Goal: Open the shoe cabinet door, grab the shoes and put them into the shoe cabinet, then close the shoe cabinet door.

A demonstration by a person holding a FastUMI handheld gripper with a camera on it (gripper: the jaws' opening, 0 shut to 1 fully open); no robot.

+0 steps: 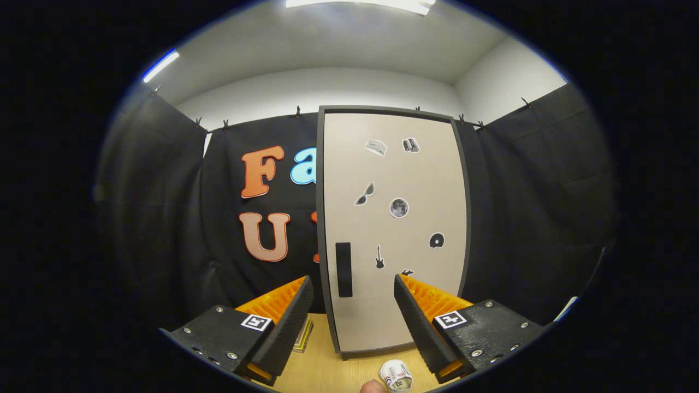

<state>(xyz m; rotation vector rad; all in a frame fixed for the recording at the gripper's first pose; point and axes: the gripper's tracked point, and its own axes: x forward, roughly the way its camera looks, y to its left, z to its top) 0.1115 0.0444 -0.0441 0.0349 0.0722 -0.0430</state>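
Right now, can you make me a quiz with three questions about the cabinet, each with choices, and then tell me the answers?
1. Where is the black handle on the cabinet door?
A. by the door's top edge
B. low down by the door's left edge
C. in the door's middle

2. How many stickers are on the door?
A. two
B. seven
C. twelve

3. How are the door and the gripper fingers?
A. door shut, fingers open
B. door open, fingers shut
C. door open, fingers pinching a shoe

Answers:
1 B, the dark bar sits low along the left edge, between the fingers' tips.
2 B, seven small stickers dot the pale panel.
3 A, the panel sits flush in its dark frame and the fingers stand apart with nothing between them.
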